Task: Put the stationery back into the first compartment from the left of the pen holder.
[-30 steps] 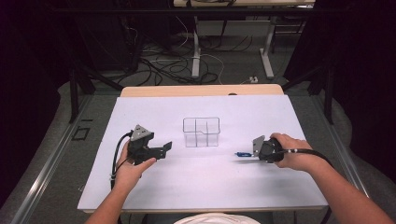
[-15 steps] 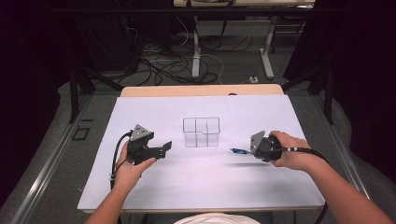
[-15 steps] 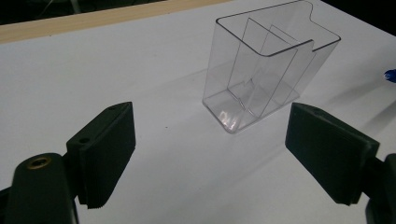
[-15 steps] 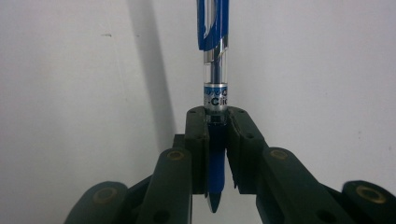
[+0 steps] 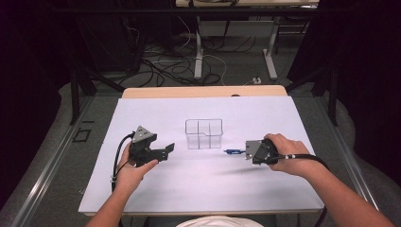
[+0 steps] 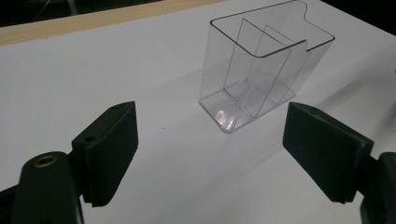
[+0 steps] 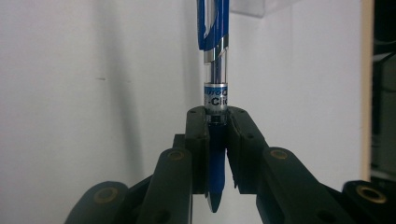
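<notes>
Above the sheet, pen (image 5: 231,152) now nearer organizer (image 5: 204,134).

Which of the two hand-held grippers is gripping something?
The right hand-held gripper: its jaws are clamped on a blue click pen, while the left hand-held gripper stands open and empty.

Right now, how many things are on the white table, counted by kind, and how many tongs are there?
Clear plastic divided box: 1
Blue click pen with silver middle: 1, held off the white table
Black tongs: 2, left and right
Total: 4
</notes>
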`<control>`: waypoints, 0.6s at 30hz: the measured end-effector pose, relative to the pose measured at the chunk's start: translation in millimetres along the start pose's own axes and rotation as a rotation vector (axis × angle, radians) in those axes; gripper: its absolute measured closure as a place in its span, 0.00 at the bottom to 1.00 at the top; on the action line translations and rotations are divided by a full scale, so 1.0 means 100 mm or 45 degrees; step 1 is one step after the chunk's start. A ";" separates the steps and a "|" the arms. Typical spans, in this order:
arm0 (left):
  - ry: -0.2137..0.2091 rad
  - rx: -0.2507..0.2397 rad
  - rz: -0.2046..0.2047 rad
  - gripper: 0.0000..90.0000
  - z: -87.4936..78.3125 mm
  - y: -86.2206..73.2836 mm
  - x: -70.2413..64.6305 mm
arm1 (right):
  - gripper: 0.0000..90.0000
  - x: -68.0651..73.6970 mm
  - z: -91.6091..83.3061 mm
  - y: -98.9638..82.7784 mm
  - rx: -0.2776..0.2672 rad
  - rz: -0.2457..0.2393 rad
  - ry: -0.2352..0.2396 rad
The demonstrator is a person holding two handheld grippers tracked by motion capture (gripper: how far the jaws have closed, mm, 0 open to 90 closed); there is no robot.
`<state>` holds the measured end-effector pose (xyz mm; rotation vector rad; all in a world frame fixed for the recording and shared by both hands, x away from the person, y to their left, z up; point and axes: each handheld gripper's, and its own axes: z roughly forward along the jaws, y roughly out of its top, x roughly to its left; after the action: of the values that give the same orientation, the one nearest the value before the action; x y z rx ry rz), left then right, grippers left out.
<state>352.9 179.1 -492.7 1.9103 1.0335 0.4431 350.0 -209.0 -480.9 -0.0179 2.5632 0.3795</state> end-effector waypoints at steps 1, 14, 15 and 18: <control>-0.001 -0.002 -0.002 0.20 0.00 0.00 0.00 | 0.88 0.01 -0.01 0.03 -0.005 -0.025 -0.018; 0.007 -0.018 0.026 0.23 -0.02 0.02 -0.01 | 0.88 0.17 -0.19 0.31 -0.105 -0.364 -0.459; 0.010 -0.020 0.027 0.23 -0.03 0.03 -0.01 | 0.88 0.18 -0.20 0.33 -0.119 -0.390 -0.494; 0.014 -0.027 0.025 0.23 -0.04 0.03 0.00 | 0.88 0.23 -0.22 0.38 -0.135 -0.490 -0.569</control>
<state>351.9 180.0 -488.0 1.9029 1.0139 0.4748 316.2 -176.6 -465.0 -0.4123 2.0379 0.3256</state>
